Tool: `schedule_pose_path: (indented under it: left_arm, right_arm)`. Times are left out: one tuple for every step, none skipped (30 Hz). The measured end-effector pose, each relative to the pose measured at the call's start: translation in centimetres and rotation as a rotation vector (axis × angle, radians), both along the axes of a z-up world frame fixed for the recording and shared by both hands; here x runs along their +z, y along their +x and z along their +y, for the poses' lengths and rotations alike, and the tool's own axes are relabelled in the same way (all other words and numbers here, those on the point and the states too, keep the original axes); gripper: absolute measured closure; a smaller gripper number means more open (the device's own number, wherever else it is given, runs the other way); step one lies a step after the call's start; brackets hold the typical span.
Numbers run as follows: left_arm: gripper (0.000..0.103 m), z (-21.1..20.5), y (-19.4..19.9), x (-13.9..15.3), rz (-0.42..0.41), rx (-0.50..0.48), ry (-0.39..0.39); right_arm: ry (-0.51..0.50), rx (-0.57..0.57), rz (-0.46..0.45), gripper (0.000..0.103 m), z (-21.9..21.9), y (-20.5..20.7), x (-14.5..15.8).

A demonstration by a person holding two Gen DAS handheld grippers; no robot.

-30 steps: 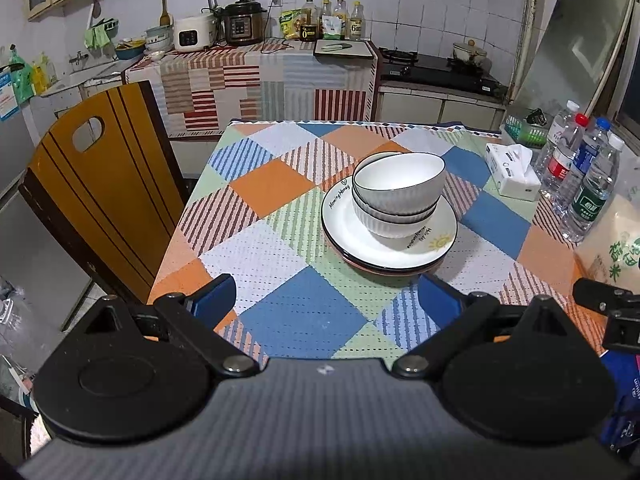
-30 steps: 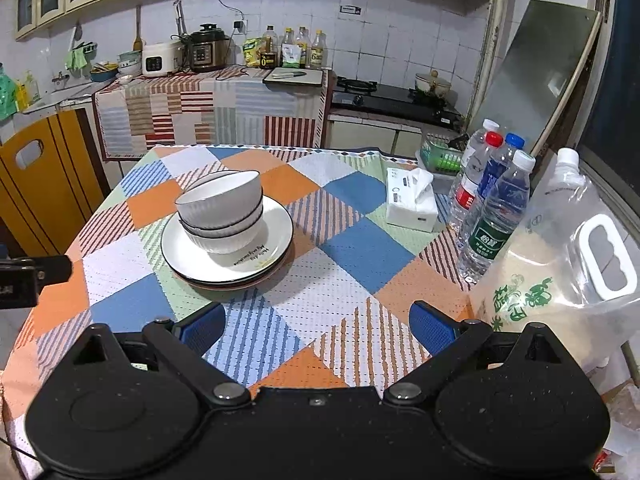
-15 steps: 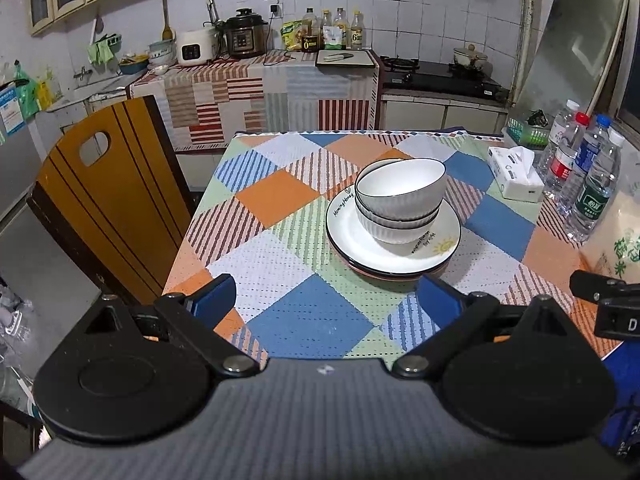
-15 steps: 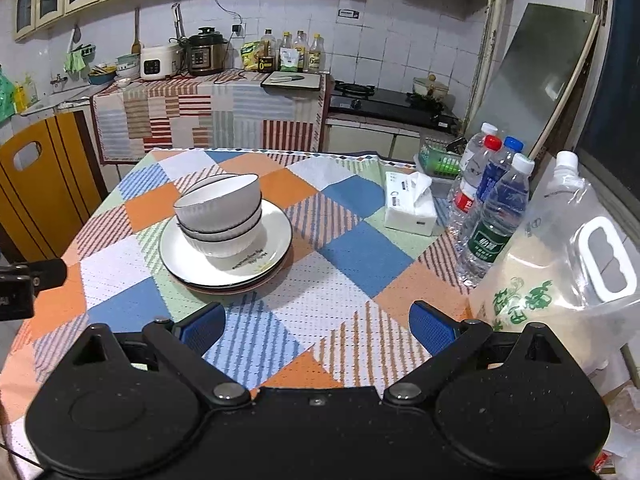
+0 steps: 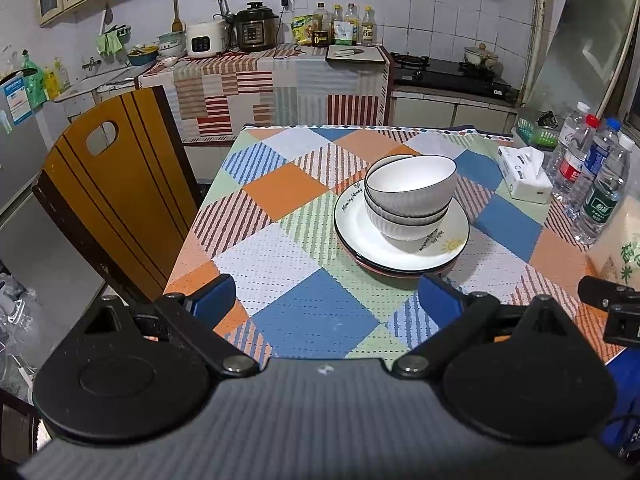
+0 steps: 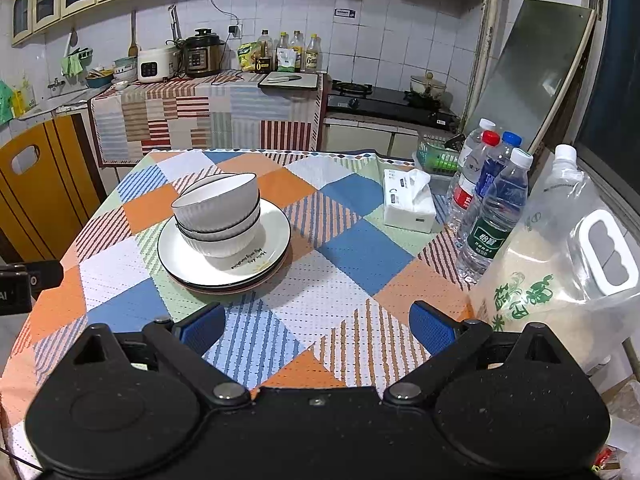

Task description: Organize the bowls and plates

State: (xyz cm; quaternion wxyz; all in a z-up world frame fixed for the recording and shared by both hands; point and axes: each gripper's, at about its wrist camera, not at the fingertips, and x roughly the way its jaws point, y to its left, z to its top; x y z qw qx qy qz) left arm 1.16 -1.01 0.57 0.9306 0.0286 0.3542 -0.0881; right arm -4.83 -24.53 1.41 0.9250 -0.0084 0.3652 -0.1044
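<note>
two white ribbed bowls (image 5: 412, 196), nested with the upper one tilted, are shown on stacked plates (image 5: 400, 246) near the middle of the patchwork-clothed table (image 5: 312, 312). the stack is judged to be glazed ceramic: stiff, fairly heavy, slippery and breakable, so a hold across a bowl rim, or under the plate edge, is suggested. the bowls open upward, with no long axis since they are round; the upper rim is tipped toward the wooden chair (image 5: 116, 184) side. the left gripper (image 5: 326, 298) and right gripper (image 6: 316, 320) are held short of the stack, each spread wide with nothing between the blue pads (image 6: 432, 326). a tissue pack (image 6: 408, 204) and water bottles (image 6: 492, 208) are seen well apart, to the right.
</note>
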Motion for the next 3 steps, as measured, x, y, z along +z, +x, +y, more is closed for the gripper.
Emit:
schedule_pose_path:
  left_arm:
    - [0.004,0.01,-0.01,0.01,-0.002,-0.001,-0.001]
    - [0.004,0.01,-0.01,0.02,-0.002,-0.002,-0.001]
    - [0.004,0.02,0.02,0.02,-0.002,-0.001,0.0]
  right_arm:
    - [0.002,0.0,0.001,0.003,-0.02,-0.01,-0.01]
    - [0.003,0.0,0.0,0.003,-0.1,-0.02,-0.05]
    - [0.003,0.0,0.0,0.003,-0.11,-0.03,-0.06]
